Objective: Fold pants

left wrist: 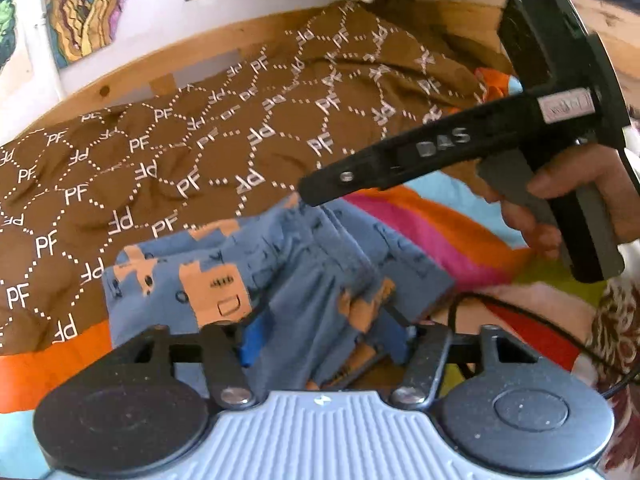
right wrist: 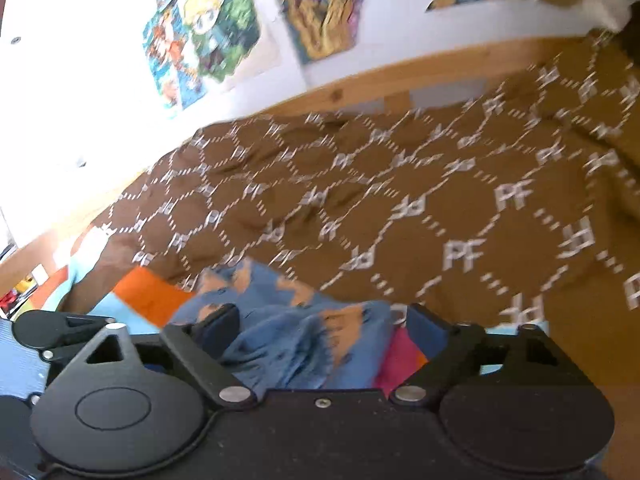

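Observation:
The blue pants with orange patches lie bunched on the bed, low in the middle of the left wrist view. My left gripper stands open, its fingers on either side of a ridge of the fabric without pinching it. My right gripper, held by a hand, reaches in from the right with its tip over the far edge of the pants. In the right wrist view the pants lie between the right gripper's spread fingers, and pink sheet shows beside the right-hand finger.
A brown blanket printed with white PF letters covers the bed behind the pants. A bright striped sheet lies under them. A wooden bed rail and a wall with posters are beyond. A black cable loops at the right.

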Demonstrator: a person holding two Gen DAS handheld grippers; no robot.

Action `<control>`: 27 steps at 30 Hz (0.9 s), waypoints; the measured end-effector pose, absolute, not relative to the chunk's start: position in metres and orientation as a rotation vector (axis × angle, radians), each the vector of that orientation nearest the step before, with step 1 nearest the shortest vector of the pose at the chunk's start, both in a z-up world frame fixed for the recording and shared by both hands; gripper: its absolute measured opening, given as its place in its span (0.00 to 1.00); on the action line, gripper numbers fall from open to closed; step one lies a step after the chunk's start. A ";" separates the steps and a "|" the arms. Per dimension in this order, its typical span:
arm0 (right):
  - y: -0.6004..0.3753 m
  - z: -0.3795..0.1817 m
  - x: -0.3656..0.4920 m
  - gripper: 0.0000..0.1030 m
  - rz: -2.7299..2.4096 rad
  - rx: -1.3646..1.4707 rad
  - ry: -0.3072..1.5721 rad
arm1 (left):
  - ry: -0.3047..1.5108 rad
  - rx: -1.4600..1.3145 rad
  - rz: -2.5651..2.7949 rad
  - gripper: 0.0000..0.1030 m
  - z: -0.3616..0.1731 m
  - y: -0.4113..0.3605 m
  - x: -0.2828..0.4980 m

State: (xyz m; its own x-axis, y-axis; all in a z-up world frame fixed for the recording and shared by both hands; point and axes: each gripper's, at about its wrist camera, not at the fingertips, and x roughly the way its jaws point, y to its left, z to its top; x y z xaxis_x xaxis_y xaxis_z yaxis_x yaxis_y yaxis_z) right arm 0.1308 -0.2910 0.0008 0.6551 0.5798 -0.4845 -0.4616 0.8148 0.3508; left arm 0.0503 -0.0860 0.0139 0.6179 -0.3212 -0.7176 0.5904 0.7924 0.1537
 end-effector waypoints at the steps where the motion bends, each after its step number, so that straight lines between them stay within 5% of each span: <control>1: -0.288 -0.002 0.132 0.76 0.592 0.205 0.631 | 0.743 0.402 -0.547 0.55 0.012 -0.086 0.051; 7: -0.281 -0.018 0.139 0.49 0.599 0.245 0.698 | 0.772 0.408 -0.552 0.32 0.007 -0.087 0.054; 12: -0.285 -0.025 0.143 0.17 0.590 0.308 0.731 | 0.786 0.336 -0.544 0.11 0.014 -0.079 0.061; 15: -0.293 -0.020 0.144 0.10 0.592 0.359 0.730 | 0.779 0.300 -0.545 0.08 0.025 -0.076 0.060; 27: -0.307 -0.003 0.124 0.11 0.518 0.230 0.785 | 0.802 0.307 -0.629 0.08 0.014 -0.095 0.054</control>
